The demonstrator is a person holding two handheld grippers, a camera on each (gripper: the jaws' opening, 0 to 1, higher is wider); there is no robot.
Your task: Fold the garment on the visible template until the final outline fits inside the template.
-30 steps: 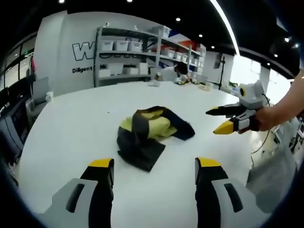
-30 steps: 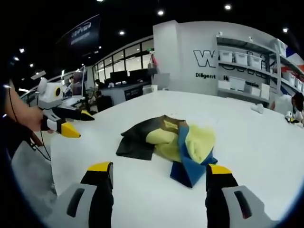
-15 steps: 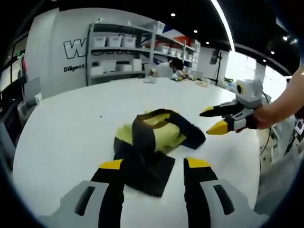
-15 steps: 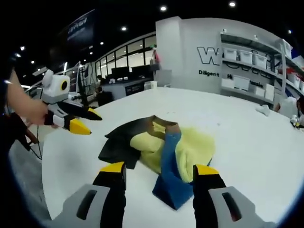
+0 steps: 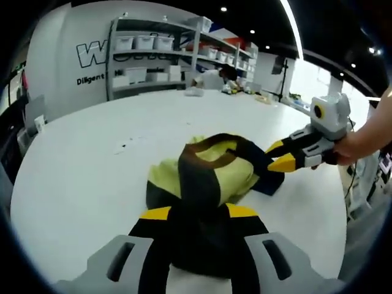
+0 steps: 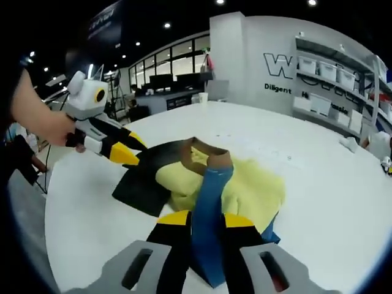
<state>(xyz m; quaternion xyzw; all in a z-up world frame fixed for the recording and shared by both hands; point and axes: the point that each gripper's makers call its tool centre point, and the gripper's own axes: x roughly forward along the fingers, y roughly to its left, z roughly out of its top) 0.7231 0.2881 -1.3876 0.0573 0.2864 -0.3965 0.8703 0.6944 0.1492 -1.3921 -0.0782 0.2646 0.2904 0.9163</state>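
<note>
- The left gripper (image 5: 199, 212) has its yellow-tipped fingers (image 5: 155, 214) pinched onto the dark near edge of the garment (image 5: 211, 177). The cloth bunches between the jaws.
- The right gripper (image 6: 199, 218) is likewise clamped on the garment (image 6: 245, 190), on a blue strip that runs up between its fingers (image 6: 174, 218).
- The garment lies crumpled in a heap of yellow, dark and blue cloth near the middle of the white table (image 5: 79, 165). I cannot make out any template outline on the table.
- In the right gripper view, the left gripper (image 6: 119, 147) sits at the heap's dark edge, with a hand (image 6: 37, 122) behind it.
- Risk, as a judgement: both grips look taken on bunched layers, so lifting may drag up several layers and tangle the heap further instead of spreading it. Pulling apart unevenly could slip a thin strip from the jaws.
</note>
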